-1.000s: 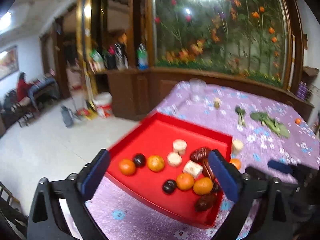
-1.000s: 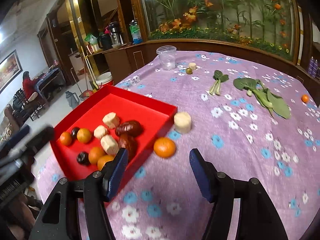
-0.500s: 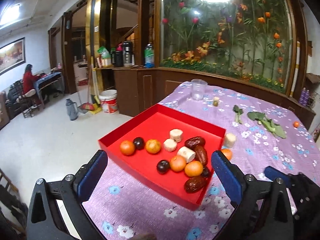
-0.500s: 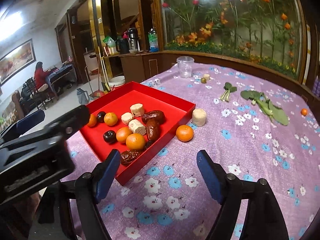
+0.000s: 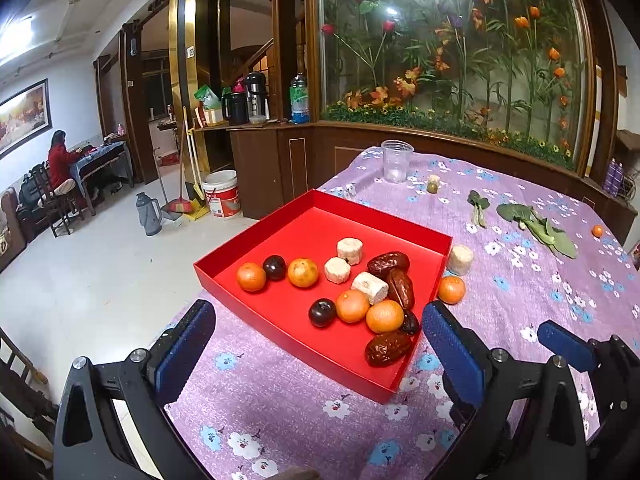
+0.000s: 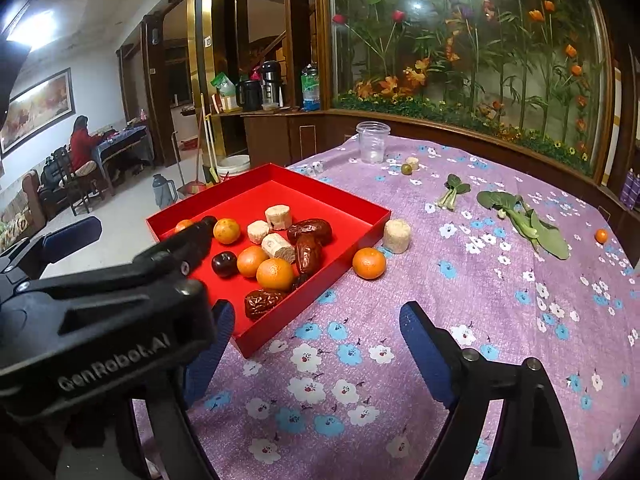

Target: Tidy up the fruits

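A red tray [image 5: 304, 224] on the purple flowered cloth holds several tangerines, dark plums, brown dates and pale cylinder pieces. Just outside its right wall lie one tangerine [image 5: 451, 289] [image 6: 369, 263] and one pale cylinder [image 5: 460, 259] [image 6: 397, 235]. A small orange fruit [image 6: 601, 235] sits far right. My left gripper [image 5: 316, 314] hangs open short of the tray's near corner, holding nothing. My right gripper [image 6: 318, 314] is beside it on the right; its jaws are opening and nothing is between them. The left gripper's body [image 6: 120, 280] hides part of the tray.
A clear plastic cup [image 5: 396, 160], a small green fruit [image 5: 432, 187] and leafy greens [image 5: 536, 228] lie at the back of the table. The table's edge drops to the floor left of the tray. A wooden cabinet and planter wall stand behind.
Both grippers have drawn back from the tray, so more cloth shows in front. The right jaws have spread wider. The left gripper's body has come into the right wrist view.
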`<act>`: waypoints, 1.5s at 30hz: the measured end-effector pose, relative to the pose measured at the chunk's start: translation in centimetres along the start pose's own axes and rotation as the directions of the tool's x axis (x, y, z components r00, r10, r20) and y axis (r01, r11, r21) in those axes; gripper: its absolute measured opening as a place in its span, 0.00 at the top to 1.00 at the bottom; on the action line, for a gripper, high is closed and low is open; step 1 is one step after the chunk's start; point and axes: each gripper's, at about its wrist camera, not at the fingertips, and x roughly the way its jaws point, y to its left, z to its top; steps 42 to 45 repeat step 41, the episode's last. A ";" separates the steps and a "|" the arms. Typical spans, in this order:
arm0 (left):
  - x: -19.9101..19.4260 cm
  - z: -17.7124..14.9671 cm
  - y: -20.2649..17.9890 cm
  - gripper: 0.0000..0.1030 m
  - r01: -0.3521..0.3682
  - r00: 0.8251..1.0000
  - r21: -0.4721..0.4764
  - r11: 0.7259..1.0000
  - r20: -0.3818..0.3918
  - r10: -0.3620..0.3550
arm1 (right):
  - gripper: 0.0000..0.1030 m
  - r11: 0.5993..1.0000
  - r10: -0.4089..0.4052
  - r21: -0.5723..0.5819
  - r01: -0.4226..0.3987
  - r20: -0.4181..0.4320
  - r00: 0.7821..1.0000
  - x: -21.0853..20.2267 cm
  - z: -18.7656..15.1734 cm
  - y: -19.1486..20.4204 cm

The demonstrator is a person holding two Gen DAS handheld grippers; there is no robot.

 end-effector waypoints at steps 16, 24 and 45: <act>1.5 0.2 0.8 0.00 -0.040 0.999 -0.003 0.999 -0.028 0.040 | 0.11 0.999 -0.006 -0.038 0.008 0.041 0.999 1.0 1.0 0.8; 1.1 1.7 2.4 0.00 -0.073 0.997 -0.021 0.997 0.028 0.074 | 0.10 0.998 0.013 -0.067 -0.009 0.050 0.999 1.8 2.8 1.7; 4.1 2.6 3.6 0.00 0.006 0.999 -0.047 0.999 -0.043 -0.008 | 0.09 0.995 0.030 -0.096 -0.028 0.017 0.999 4.0 3.9 3.1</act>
